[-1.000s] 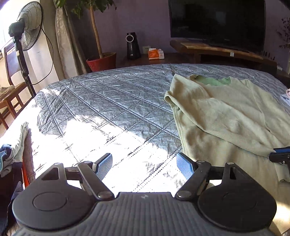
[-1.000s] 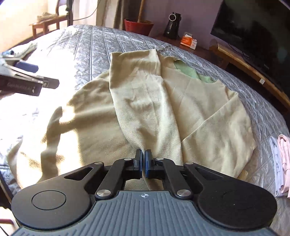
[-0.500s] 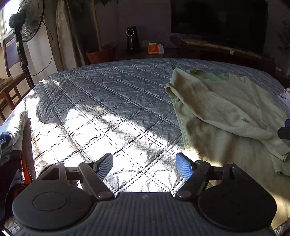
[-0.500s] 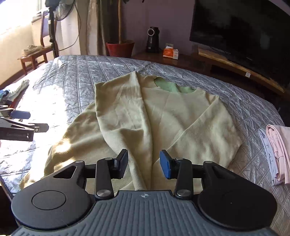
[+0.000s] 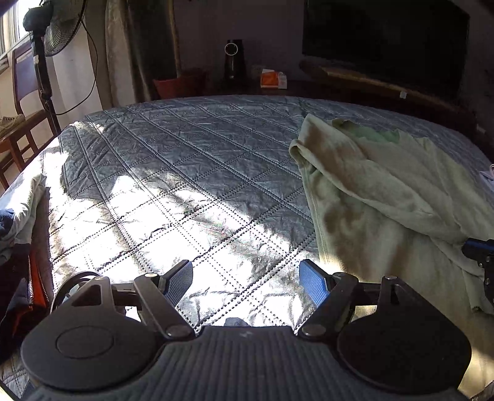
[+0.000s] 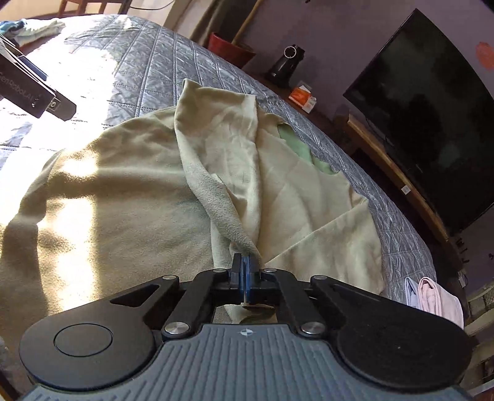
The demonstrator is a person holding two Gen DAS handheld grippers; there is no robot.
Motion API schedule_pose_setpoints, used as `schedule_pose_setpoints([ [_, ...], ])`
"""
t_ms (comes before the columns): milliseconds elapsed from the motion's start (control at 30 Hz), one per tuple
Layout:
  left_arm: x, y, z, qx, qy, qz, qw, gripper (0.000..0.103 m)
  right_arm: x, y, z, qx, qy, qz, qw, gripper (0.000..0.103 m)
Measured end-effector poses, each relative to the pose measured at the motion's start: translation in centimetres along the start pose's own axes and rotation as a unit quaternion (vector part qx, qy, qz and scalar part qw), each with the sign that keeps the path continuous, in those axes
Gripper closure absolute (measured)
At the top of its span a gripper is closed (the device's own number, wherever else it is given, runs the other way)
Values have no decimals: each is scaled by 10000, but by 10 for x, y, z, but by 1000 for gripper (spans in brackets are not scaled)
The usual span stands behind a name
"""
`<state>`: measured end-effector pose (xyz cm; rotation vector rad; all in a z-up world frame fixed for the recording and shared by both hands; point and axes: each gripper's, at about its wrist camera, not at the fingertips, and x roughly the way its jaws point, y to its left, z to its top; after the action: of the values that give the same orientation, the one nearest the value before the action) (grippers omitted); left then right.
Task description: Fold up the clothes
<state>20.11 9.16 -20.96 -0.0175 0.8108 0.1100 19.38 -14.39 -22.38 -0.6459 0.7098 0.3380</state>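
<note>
Both grippers: right gripper [image 6: 246, 274] apparently pinching sweater [image 6: 129, 185]; left gripper [image 5: 246, 279] open.

Grey quilted bedspread [image 5: 185, 172] — beyond it a standing fan [image 5: 58, 27], red plant pot [image 6: 230, 49], dark television [image 6: 432, 108].

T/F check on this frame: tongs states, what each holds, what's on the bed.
1. The right tongs are shut on a fold of the yellow-green garment. True.
2. The left tongs grip the garment. False: open over the bare quilt.
3. Folded pink clothes lie at the bed's right edge. True.
4. The TV is switched on. False: its screen is dark.
</note>
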Motion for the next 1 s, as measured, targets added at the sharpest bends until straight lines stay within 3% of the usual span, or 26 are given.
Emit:
schedule_pose_setpoints([
  [200, 2, -1, 1, -24, -8, -7, 10000, 30, -13, -30, 5, 600, -222, 121, 9979, 103],
  [533, 3, -3, 2, -51, -29, -50, 10000, 30, -51, -42, 11, 475, -871, 290, 9946, 103],
  [567, 3, -4, 2, -51, -26, -55, 10000, 30, -57, -40, 14, 419, -939, 504, 9934, 103],
  [633, 4, -4, 2, -51, -20, -62, 10000, 30, -63, -31, 13, 145, -873, 1326, 9872, 102],
  [733, 4, -4, 2, -48, -18, -80, 10000, 30, -59, -6, 2, -361, -238, 2013, 9786, 98],
  [800, 4, -5, 2, -43, -25, -92, 9999, 30, -60, -18, -6, 257, -212, 2230, 9743, 98],
  [867, 4, -5, 2, -39, -30, -102, 9999, 30, -56, -43, -15, 1152, -239, 1911, 9745, 82],
  [933, 4, -6, 2, -37, -31, -109, 9999, 30, -39, -80, -27, 2377, -28, 1485, 9599, 76],
  [1000, 4, -7, 2, -22, -50, -125, 9999, 30, -22, -102, -38, 3180, 162, 1380, 9379, 76],
])
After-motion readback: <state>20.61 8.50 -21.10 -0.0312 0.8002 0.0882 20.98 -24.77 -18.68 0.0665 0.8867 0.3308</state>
